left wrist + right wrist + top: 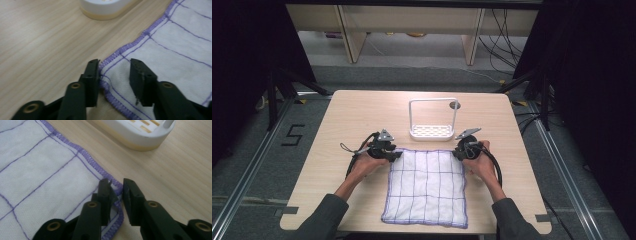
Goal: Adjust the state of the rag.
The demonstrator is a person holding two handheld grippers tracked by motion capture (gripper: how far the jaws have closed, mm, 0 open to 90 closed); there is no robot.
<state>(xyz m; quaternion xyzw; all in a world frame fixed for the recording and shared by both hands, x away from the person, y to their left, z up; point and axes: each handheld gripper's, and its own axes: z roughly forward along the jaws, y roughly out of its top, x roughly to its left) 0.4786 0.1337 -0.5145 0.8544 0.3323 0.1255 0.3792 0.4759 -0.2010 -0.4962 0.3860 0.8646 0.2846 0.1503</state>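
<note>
A single marking could be read: a black numeral "5" (292, 135), laid out in blocky strokes on the grey floor (247, 165) to the left of the table (357, 107). No other text, label or brand was legible anywhere.

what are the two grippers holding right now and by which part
Each straddles a far corner of the white cloth. The right gripper pinches its corner; the left gripper has its jaws apart around its corner, not yet gripping.
</note>
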